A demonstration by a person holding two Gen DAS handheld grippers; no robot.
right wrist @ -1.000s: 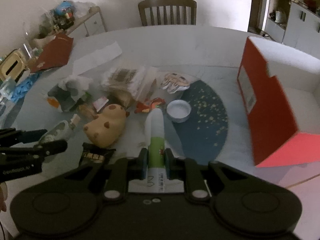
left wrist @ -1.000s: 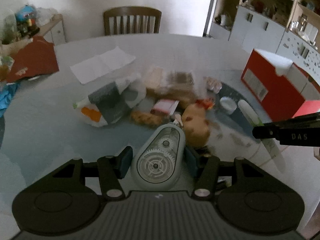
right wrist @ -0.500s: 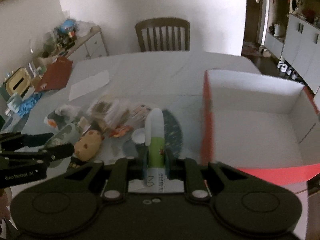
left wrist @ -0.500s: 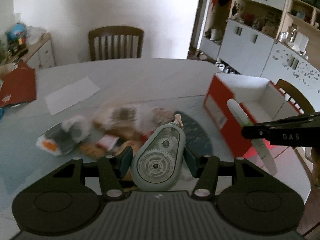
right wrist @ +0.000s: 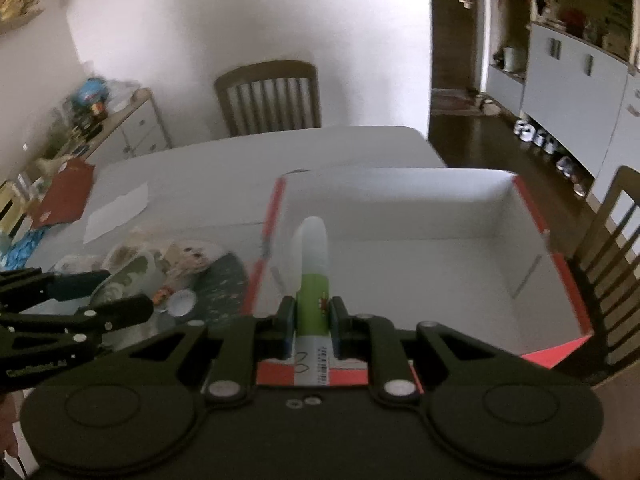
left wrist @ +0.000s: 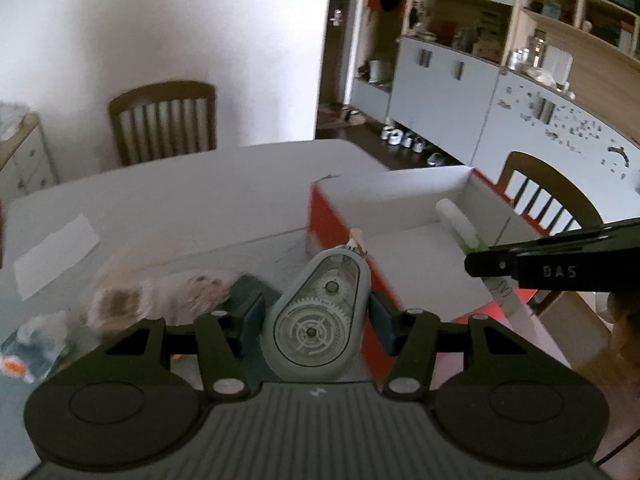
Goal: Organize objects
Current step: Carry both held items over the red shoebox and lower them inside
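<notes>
My left gripper (left wrist: 316, 314) is shut on a grey-green correction tape dispenser (left wrist: 316, 320) with clear gears, held over the near left wall of the red cardboard box (left wrist: 340, 236). My right gripper (right wrist: 312, 316) is shut on a white and green tube (right wrist: 312, 272), which hangs above the white inside of the box (right wrist: 420, 276). In the left wrist view the right gripper (left wrist: 476, 262) and its tube (left wrist: 460, 224) reach in from the right over the box. In the right wrist view the left gripper (right wrist: 120, 292) shows at the left edge.
A blurred pile of snack packets and small items (left wrist: 160, 296) (right wrist: 160, 264) lies on the table left of the box, beside a dark round mat (right wrist: 220, 284). A white paper sheet (left wrist: 56, 256) lies farther left. Wooden chairs (left wrist: 164, 120) (right wrist: 616, 264) stand behind and to the right.
Both grippers have risen and swung right from the pile to the red box, each keeping its item. The box now fills the right wrist view.
</notes>
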